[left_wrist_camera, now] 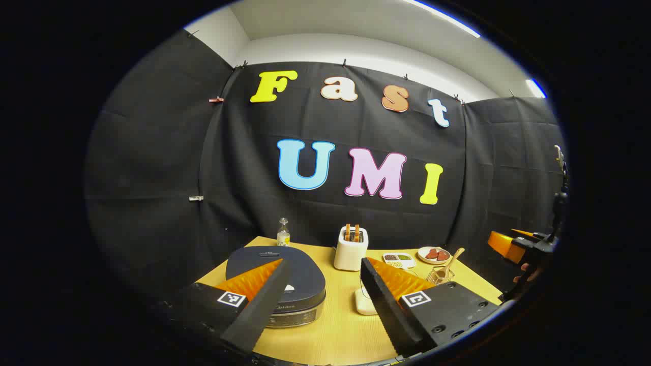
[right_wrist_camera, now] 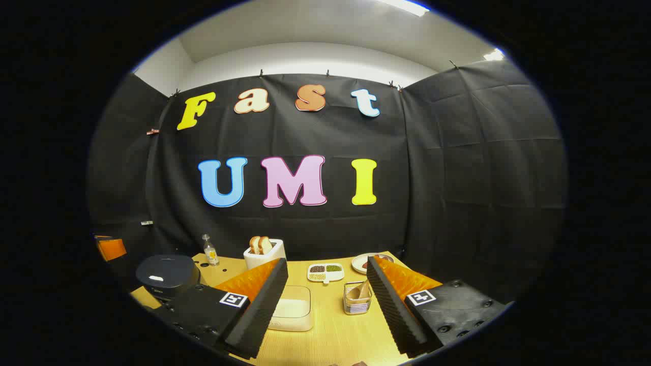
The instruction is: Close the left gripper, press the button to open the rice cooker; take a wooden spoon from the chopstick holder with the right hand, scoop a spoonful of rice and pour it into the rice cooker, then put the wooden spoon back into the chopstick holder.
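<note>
Above the table (right_wrist_camera: 330, 325), both tongs (left_wrist_camera: 325, 290) (right_wrist_camera: 325, 290) spread wide, empty, rice cooker (left_wrist_camera: 285, 279) lid down.

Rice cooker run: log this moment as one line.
stage: start | rice cooker: lid shut | left gripper: open, above table | right gripper: open, empty | wooden spoon: in holder | rice box: untouched

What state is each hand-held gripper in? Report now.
Left hand-held gripper: open, holding nothing.
Right hand-held gripper: open, holding nothing.
</note>
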Motion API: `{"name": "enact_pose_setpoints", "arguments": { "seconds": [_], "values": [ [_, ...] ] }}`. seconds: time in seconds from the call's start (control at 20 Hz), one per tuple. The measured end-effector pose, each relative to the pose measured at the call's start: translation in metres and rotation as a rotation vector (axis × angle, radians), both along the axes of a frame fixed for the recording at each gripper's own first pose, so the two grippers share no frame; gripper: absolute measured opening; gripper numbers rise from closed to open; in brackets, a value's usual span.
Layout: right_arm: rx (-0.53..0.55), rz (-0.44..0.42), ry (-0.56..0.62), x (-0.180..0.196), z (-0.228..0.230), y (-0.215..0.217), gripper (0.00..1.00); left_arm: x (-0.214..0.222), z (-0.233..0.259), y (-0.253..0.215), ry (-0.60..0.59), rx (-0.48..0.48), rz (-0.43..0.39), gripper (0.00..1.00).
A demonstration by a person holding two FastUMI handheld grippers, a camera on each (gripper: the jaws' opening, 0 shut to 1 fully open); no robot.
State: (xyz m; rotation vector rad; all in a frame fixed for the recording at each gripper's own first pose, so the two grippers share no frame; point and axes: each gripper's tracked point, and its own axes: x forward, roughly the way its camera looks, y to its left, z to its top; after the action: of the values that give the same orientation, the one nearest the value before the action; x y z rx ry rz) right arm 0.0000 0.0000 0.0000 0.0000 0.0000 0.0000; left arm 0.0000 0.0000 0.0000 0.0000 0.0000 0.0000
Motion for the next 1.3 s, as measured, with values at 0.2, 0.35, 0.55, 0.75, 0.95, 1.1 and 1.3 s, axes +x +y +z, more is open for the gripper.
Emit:
{"name": "enact_pose_setpoints", "arguments": {
  "seconds": [0.2,0.35,0.55,0.75,0.95,1.1,1.3],
  "values": [
    [-0.012,0.009,0.012,0.000,-0.001,0.010,0.98,0.000,0.008,-0.001,-0.019,0.016,-0.008,0.92],
    [-0.026,0.024,0.003,0.007,0.000,0.016,0.98,0.000,0.009,-0.004,-0.017,0.026,-0.003,0.95],
    [-0.028,0.065,0.006,0.026,-0.002,0.023,0.98,0.005,0.010,-0.012,-0.013,0.004,0.018,0.95],
    [-0.031,0.098,0.007,0.041,-0.004,0.020,0.98,0.013,0.009,-0.020,-0.005,-0.016,0.048,0.95],
    [-0.029,0.110,0.018,0.049,-0.010,0.011,0.98,0.020,0.010,-0.020,-0.008,-0.008,0.083,0.95],
    [-0.028,0.108,0.020,0.053,-0.015,0.001,0.98,0.025,0.014,-0.008,-0.012,0.032,0.121,0.95],
    [-0.017,0.087,0.014,0.058,-0.012,-0.018,0.98,0.029,0.021,0.009,-0.001,0.051,0.153,0.93]
  ]
}}
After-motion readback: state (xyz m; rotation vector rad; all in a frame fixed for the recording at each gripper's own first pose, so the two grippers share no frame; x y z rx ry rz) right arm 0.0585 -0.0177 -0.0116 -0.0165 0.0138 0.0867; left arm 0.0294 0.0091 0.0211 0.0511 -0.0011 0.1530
